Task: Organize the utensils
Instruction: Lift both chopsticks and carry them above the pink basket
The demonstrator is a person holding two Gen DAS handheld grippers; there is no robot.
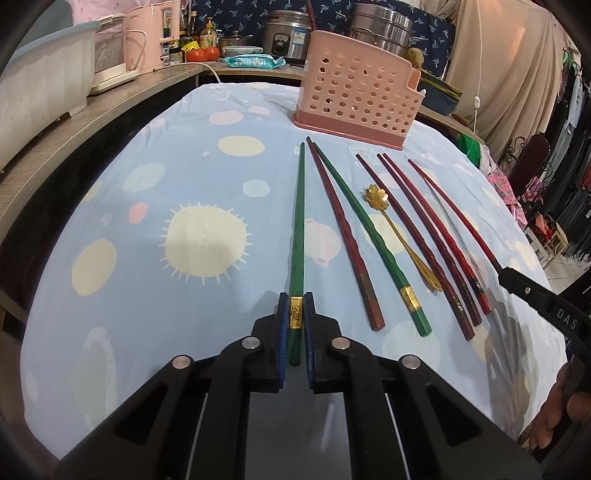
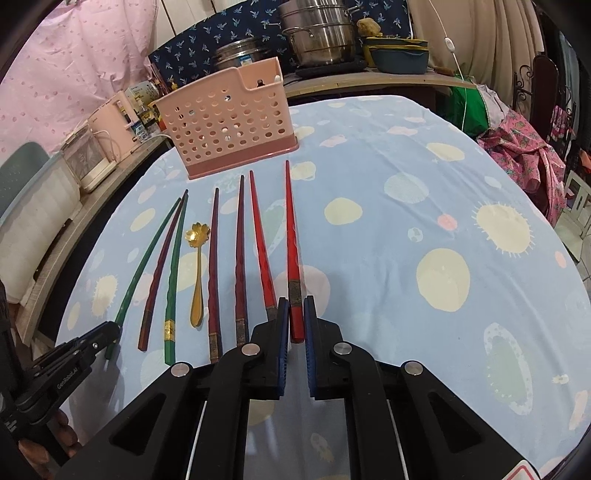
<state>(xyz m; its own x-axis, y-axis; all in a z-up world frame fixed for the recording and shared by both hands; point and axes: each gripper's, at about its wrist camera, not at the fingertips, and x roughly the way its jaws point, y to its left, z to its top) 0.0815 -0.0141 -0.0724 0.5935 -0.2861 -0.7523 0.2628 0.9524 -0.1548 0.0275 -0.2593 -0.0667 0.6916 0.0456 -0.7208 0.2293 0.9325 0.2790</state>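
Several chopsticks lie in a row on the blue tablecloth, in front of a pink perforated utensil holder that also shows in the right wrist view. A gold flower-headed spoon lies among them, also seen in the right wrist view. My left gripper is shut on the thick end of the leftmost green chopstick. My right gripper is shut on the thick end of the rightmost red chopstick. Each gripper shows in the other's view, the right one and the left one.
A wooden shelf along the left holds a pink appliance, bottles and tomatoes. Steel pots and a rice cooker stand behind the holder. Clothes hang at the right. The table's right half is bare cloth.
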